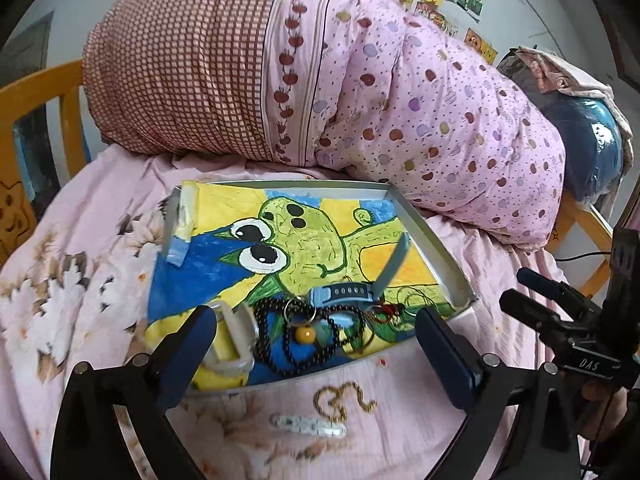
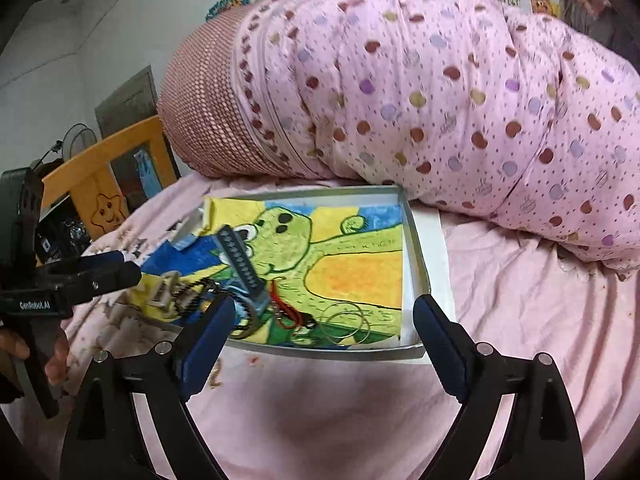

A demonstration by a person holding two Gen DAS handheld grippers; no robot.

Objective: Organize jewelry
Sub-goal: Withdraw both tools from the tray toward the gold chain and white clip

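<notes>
Above tray (image 1: 436, 240) near edge: left gripper (image 1: 316, 344) and right gripper (image 2: 324, 334) both level, spread, empty.

Left gripper (image 1: 316, 344) jaws wide apart; between the fingers a clutter: black bead necklace (image 1: 304, 344), blue watch (image 1: 344, 294), white bracelet (image 1: 236, 336). Beyond the fingertips the tray (image 1: 436, 240) floor is bare up to its far rim. Rolled quilt (image 1: 400, 92) blocks past that. Right gripper (image 2: 324, 324) spread too; thin rings (image 2: 344, 320) between fingers, tray wall just outside right finger.
</notes>
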